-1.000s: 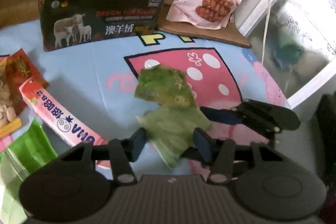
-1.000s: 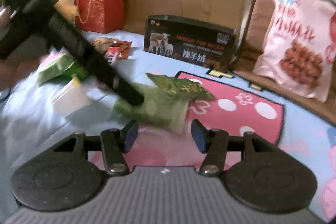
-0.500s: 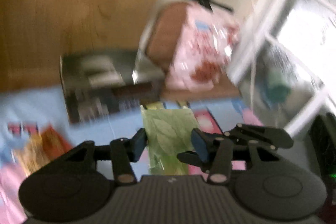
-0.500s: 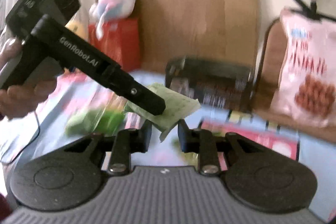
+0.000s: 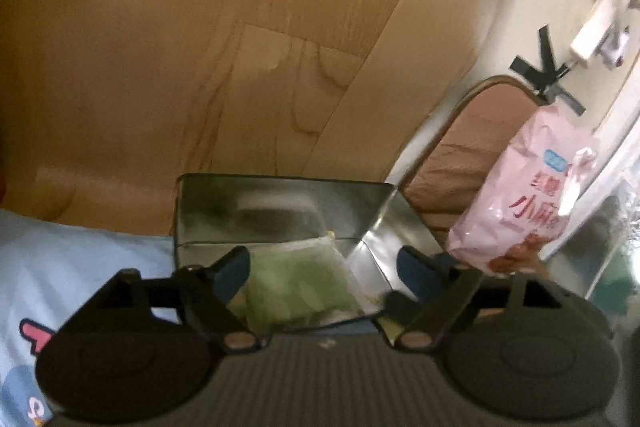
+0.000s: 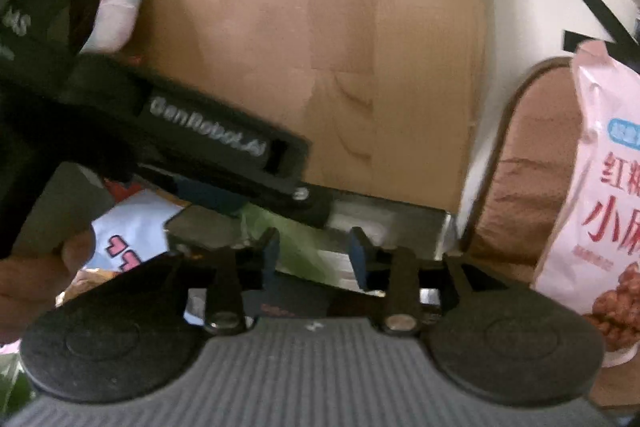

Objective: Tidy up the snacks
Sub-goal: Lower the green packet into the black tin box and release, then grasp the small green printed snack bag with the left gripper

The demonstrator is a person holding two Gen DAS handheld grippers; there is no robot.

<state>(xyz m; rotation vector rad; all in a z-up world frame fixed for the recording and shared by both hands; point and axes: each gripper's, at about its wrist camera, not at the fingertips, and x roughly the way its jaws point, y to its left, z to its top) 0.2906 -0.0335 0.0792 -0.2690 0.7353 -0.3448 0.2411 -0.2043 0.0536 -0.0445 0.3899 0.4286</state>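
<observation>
A large pink snack bag (image 5: 524, 203) leans at the right beside the open dark box (image 5: 280, 215), where the green snack packet (image 5: 296, 287) lies inside, between the spread left claw (image 5: 320, 275) and open right claw (image 6: 314, 259).
</observation>
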